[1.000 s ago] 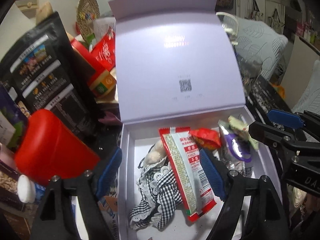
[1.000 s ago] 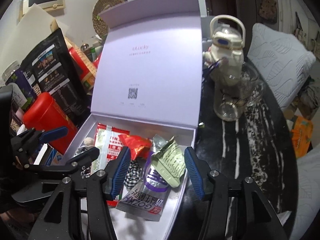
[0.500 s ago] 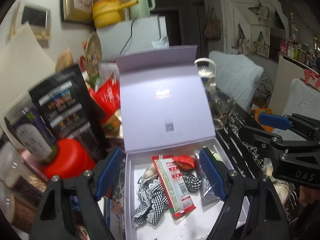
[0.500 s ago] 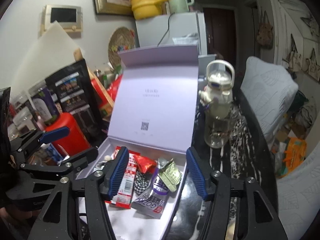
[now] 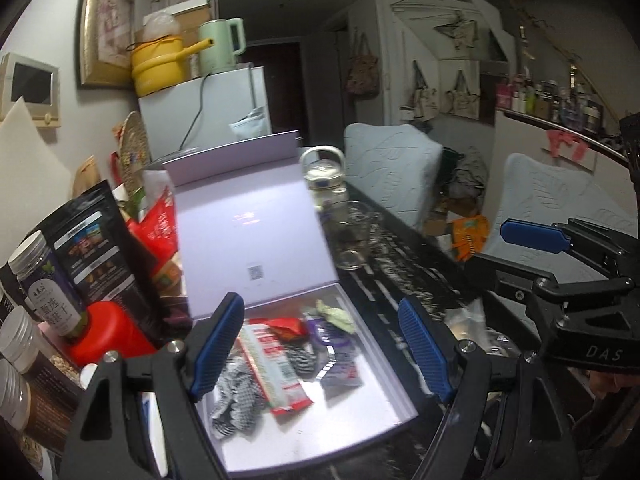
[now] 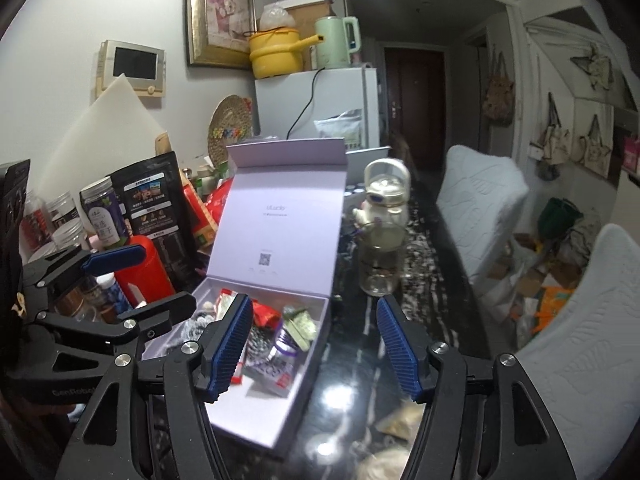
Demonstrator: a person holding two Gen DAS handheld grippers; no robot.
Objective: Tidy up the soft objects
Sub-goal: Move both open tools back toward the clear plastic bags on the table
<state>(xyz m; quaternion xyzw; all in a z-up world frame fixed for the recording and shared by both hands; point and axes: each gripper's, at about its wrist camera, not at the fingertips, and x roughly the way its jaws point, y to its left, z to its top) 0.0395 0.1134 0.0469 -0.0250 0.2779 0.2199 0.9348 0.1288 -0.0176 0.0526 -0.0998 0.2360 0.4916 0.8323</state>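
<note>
2 empty, spread tongs (image 5: 320,352) (image 6: 314,344) hover over box (image 5: 360,424); jars (image 5: 44,280) crowd left.

My left wrist view looks down over the open lilac box (image 5: 256,240) from near; my right, from its right side, shares it (image 6: 280,240)

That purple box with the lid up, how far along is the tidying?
Partly done. The purple box already holds a checkered cloth, a red snack packet and other wrappers. Nothing is in hand: the left claw and right claw are both open and empty. Left to do: something pale lies on the dark table near the right claw, too blurred to identify, and the lid is not shut.
</note>
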